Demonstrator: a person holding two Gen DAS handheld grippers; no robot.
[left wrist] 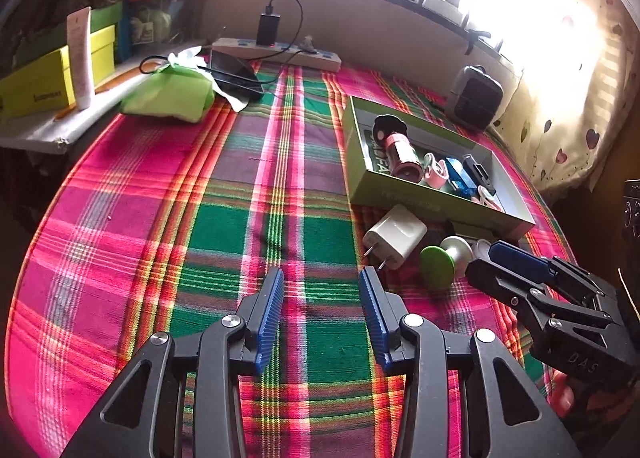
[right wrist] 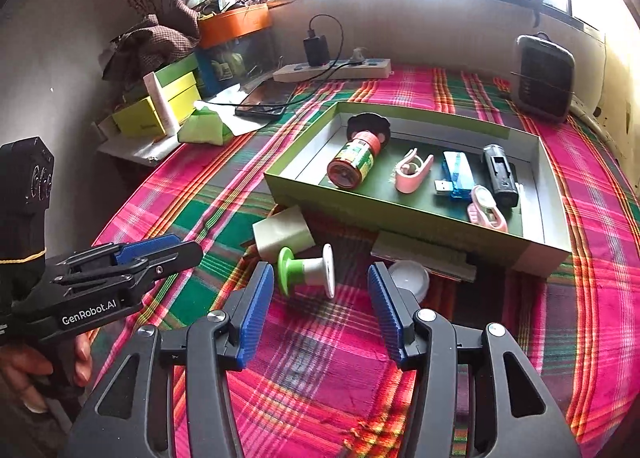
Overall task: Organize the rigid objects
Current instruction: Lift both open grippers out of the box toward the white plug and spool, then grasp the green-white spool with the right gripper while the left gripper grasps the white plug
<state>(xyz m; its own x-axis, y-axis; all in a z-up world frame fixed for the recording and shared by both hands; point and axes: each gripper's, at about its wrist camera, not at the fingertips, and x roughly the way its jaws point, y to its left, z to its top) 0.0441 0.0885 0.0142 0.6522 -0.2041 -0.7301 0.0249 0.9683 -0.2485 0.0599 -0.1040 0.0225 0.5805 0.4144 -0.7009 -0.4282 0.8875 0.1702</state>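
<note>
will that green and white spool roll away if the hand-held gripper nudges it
Probably: the spool lies on its side on round flanges, so a nudge may roll it. The cloth might slow it. It looks like stiff plastic, likely light; gripping the narrow core seems safest.

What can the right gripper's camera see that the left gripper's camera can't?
Only the right wrist view shows the round white lid beside the box, and the left gripper from the side. Only the left wrist view shows the right gripper from the side. Both show the green cardboard box, the white plug adapter and the green-and-white spool on the plaid cloth.
</note>
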